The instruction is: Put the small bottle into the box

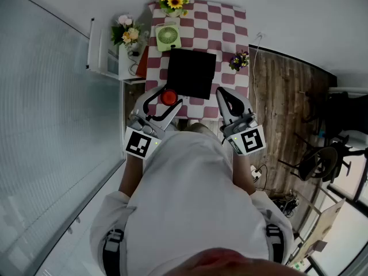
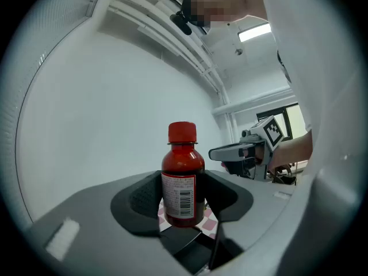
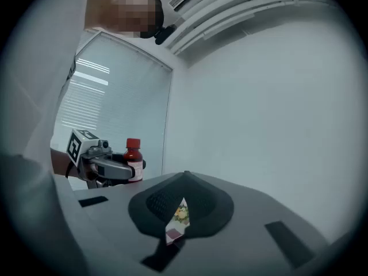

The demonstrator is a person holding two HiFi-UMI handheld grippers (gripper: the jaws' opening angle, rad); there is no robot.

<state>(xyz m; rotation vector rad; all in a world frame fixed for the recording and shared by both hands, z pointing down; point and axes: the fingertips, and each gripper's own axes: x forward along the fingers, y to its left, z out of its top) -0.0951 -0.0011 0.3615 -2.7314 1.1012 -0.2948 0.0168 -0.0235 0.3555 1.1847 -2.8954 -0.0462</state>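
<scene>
The small bottle (image 1: 168, 98) is red with a red cap and a white label. It stands upright between the jaws of my left gripper (image 1: 167, 101), which is shut on it. In the left gripper view the bottle (image 2: 183, 177) fills the gap between the dark pads (image 2: 144, 199), with checkered cloth showing beneath it. The black box (image 1: 191, 73) lies on the table just beyond the bottle. My right gripper (image 1: 222, 92) hovers at the box's near right corner with its jaws together and nothing in them. From the right gripper view, the left gripper (image 3: 109, 165) and the bottle (image 3: 133, 160) show at the left.
The table (image 1: 230, 27) has a pink and white checkered cloth. A green fan (image 1: 168, 37) and sunflowers (image 1: 172, 0) stand at its far end, and a small flower pot (image 1: 238, 61) at its right edge. A white shelf with flowers (image 1: 126, 36) stands to the left.
</scene>
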